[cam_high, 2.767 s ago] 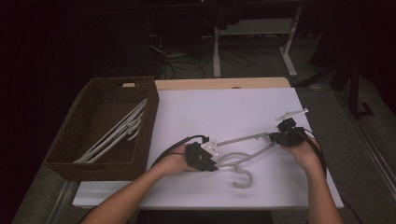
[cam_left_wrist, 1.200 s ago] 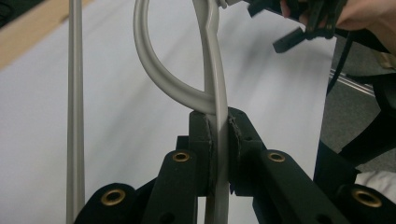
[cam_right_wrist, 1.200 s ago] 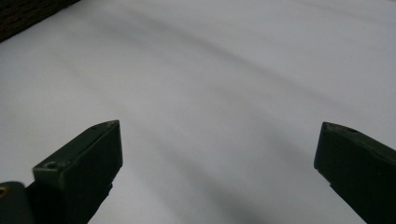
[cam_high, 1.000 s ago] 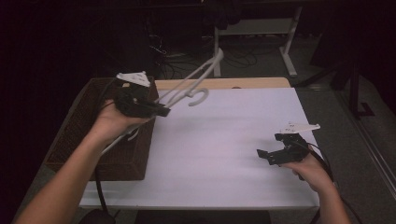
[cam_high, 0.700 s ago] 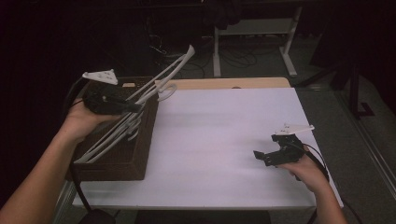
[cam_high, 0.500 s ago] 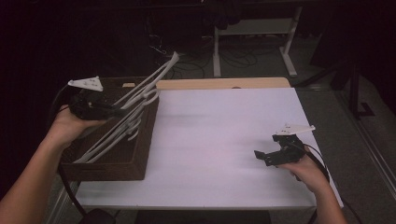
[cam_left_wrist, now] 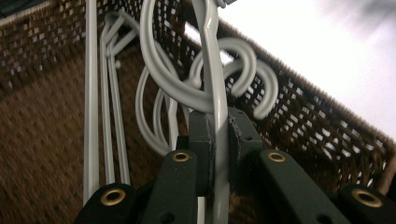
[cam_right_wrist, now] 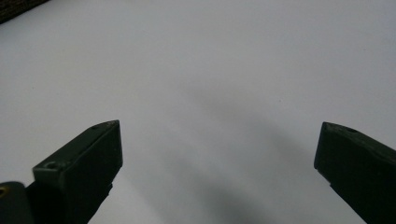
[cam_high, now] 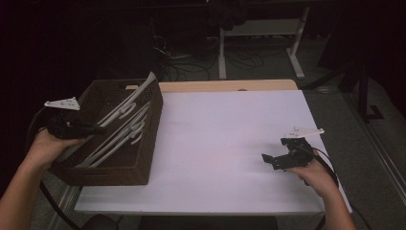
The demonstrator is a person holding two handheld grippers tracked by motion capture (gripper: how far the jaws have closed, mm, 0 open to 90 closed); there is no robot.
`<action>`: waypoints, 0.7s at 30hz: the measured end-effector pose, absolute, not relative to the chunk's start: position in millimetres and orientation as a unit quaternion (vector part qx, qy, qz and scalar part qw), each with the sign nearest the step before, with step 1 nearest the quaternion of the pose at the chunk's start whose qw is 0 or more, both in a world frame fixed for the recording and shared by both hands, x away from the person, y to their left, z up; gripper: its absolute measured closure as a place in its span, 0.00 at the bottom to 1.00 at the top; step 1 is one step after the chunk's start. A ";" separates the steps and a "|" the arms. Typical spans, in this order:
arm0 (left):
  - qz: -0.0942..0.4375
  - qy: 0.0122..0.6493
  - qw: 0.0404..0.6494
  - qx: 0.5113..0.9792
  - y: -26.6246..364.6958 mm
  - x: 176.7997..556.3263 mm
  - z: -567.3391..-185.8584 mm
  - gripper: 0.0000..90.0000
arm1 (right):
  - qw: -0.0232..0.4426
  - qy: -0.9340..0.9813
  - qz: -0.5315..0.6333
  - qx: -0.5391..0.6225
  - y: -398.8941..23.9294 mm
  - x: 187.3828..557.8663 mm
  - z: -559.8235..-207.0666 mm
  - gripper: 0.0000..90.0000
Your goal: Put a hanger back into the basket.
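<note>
The left gripper point(cam_left_wrist: 217, 140) was clamped on a white hanger point(cam_left_wrist: 212, 70), lowering it among others inside the wicker basket point(cam_high: 148, 139); the right gripper point(cam_right_wrist: 219, 154) stood wide, empty.

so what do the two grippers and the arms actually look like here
Both are black handheld tools. The left gripper and right gripper each carry a pale grey three-cornered plate on top and trail a dark cable. In the left gripper view the jaws are dark, flat-padded, with brass-coloured rivets at the links. The forearms are bare, no sleeves in view.
</note>
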State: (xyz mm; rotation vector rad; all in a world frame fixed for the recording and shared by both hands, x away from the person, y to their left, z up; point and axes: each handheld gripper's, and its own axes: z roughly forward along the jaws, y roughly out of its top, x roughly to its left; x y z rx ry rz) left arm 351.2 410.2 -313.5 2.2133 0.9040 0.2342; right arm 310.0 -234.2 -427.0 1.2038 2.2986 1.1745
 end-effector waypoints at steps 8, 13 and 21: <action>0.070 0.377 0.347 0.856 410.9 354.9 -329.4 0.91 | 0.147 0.797 0.409 0.419 -234.6 309.9 -426.5 0.01; 0.062 0.385 0.326 0.861 407.8 361.0 -343.7 0.91 | 0.146 0.797 0.409 0.420 -235.2 309.7 -426.5 0.01; 0.090 0.407 0.340 0.843 410.7 363.8 -345.0 0.49 | 0.150 0.796 0.412 0.417 -235.8 308.8 -422.7 0.01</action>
